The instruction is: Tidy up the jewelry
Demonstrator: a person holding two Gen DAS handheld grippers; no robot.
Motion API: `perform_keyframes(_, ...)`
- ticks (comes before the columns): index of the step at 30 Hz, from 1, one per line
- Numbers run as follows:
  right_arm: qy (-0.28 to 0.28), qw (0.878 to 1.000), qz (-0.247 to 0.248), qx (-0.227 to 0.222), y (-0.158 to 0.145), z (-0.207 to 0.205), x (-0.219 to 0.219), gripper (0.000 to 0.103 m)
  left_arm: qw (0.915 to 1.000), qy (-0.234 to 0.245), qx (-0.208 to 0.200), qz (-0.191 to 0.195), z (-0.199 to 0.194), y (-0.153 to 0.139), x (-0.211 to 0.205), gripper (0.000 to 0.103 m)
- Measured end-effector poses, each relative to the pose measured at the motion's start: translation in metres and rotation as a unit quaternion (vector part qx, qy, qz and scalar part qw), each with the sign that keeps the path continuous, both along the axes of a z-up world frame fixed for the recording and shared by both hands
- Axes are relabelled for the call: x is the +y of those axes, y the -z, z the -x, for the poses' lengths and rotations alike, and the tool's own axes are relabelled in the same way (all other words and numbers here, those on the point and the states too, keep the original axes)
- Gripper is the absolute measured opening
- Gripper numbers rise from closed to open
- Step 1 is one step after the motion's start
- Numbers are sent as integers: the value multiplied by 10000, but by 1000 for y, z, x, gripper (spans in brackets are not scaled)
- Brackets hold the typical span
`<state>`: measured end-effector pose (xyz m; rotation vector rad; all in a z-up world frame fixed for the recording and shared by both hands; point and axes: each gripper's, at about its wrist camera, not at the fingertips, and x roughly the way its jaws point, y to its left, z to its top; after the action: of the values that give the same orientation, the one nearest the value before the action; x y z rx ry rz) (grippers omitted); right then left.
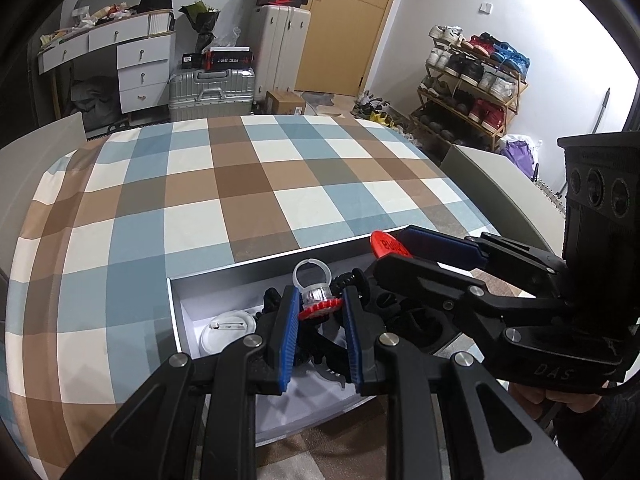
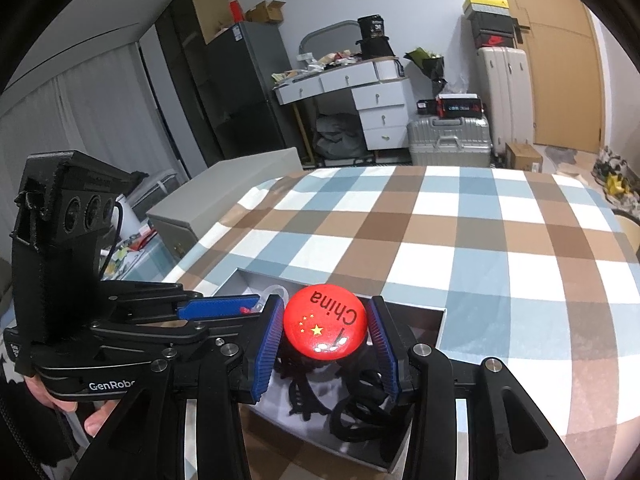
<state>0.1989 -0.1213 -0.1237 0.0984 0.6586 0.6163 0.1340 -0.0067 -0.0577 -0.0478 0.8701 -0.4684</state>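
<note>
1. My left hand-held gripper is clamped on a little clear plastic ring with a red frilly base. The blue pads pinch it from both sides and the ring's loop sticks up toward 12 o'clock.
2. My right hand-held gripper is clamped on a round red badge, the one that says "China" with yellow stars. The pads sit on its edges at 9 and 3 o'clock.
3. Both are over the open white box, which sits on the bench with the blue, brown and white checked cloth. In the left wrist view the right gripper comes in from about 3 o'clock, its tips just past my ring.
4. Inside the box: a white round pin badge lying back-up at about 9 o'clock from the ring, and a tangle of black hair ties and clips under both grippers. Can't tell exactly how many pieces are in that pile.
5. In the right wrist view, a bit of my hand shows under the left gripper's body at 8 o'clock.
</note>
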Motion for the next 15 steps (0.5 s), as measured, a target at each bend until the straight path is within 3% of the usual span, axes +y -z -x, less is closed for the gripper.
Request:
perform_keyframes(1, 28, 10000, -12, 3, 1, -1, -1, 44, 10000, 21, 18, -9, -1, 1, -1, 18)
perform_keyframes(3, 57, 10000, -50, 56, 2, -2, -3, 44, 9999, 92, 69, -33, -2, 2, -2, 31)
perform_keyframes(5, 155, 9998, -101, 96, 3, -3, -8, 45, 9999, 23, 87, -104, -2, 3, -1, 58)
perform_keyframes(7, 194, 9995, -183, 159, 4, -3, -13, 45, 10000, 13, 87, 11, -2, 3, 2, 70)
perform_keyframes(15, 448, 9982, -375, -100, -8, 12, -29, 50, 9999, -115, -59, -9, 5, -4, 4, 70)
